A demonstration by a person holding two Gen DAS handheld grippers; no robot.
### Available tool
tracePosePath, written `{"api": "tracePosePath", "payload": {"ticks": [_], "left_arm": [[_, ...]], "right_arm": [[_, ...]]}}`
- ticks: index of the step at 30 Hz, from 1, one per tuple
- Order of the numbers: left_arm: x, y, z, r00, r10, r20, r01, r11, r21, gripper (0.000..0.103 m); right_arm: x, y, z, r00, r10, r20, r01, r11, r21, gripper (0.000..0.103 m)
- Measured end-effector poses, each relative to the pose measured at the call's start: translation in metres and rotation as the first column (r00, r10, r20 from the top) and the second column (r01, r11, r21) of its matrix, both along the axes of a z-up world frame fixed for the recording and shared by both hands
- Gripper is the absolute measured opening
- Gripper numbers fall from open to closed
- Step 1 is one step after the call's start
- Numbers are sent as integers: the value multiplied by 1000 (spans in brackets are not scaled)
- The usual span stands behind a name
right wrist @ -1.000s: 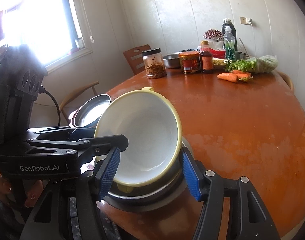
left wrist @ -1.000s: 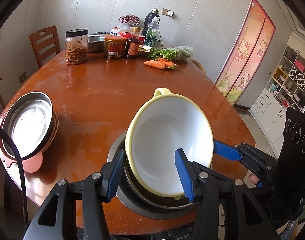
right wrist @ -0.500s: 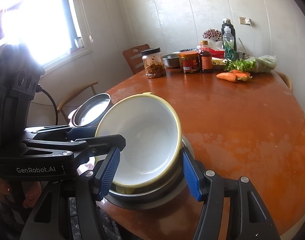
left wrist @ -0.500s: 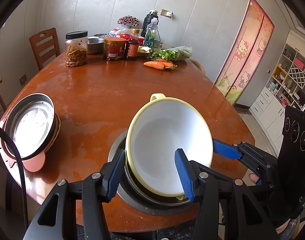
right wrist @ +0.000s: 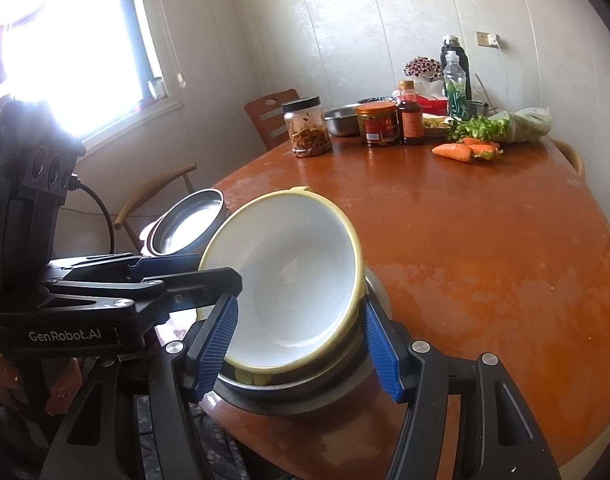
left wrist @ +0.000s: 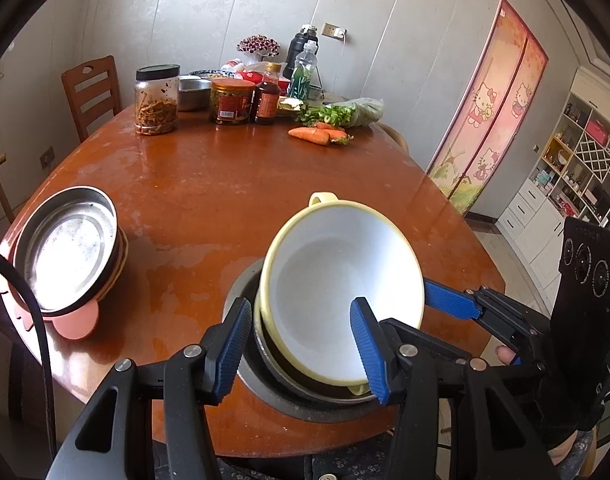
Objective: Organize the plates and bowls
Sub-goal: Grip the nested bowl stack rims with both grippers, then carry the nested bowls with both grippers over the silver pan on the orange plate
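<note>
A white bowl with a yellow rim point(left wrist: 329, 276) point(right wrist: 293, 276) leans tilted, its low side inside a stack of steel dishes point(left wrist: 305, 408) point(right wrist: 301, 400) at the near edge of the round wooden table point(left wrist: 209, 184). My left gripper point(left wrist: 301, 344) point(right wrist: 221, 274) grips the bowl's left rim, one finger inside and one outside. My right gripper point(right wrist: 297, 344) holds the lower right wall the same way. In the left wrist view one of its fingers point(left wrist: 449, 301) lies against the outside of the rim. Another steel plate point(left wrist: 65, 256) point(right wrist: 189, 224) rests on a pink dish at the table's left edge.
Jars point(left wrist: 157, 100), sauce bottles point(left wrist: 267, 94), a steel basin, greens and carrots point(left wrist: 317, 134) crowd the far side of the table. Wooden chairs point(left wrist: 91, 88) stand beyond the left rim. A black cable point(left wrist: 33, 320) hangs by the pink dish. A cabinet and a printed door are on the right.
The bowl has sunk a little and tipped flatter onto the steel dishes. Both grippers have stayed on its rim.
</note>
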State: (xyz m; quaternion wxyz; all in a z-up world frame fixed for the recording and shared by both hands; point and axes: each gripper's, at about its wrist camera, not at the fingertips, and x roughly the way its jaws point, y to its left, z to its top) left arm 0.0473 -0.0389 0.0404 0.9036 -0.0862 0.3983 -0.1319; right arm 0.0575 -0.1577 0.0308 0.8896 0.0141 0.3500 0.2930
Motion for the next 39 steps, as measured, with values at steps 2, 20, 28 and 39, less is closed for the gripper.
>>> {"api": "tracePosePath", "payload": {"ticks": [2, 20, 28, 39], "left_arm": [[-2, 3, 2, 1000, 12, 3, -12, 1000, 5, 52], [20, 19, -33, 991, 39, -126, -42, 999, -21, 68], [32, 13, -54, 982, -9, -186, -7, 997, -81, 64], [28, 19, -41, 990, 10, -142, -21, 997, -80, 60]], "right_arm": [[-1, -3, 2, 1000, -1, -2, 1, 1000, 21, 66], [9, -12, -24, 987, -71, -143, 77, 997, 33, 78], [14, -12, -41, 968, -47, -246, 72, 993, 93, 77], [15, 2, -29, 982, -43, -182, 55, 997, 61, 77]]}}
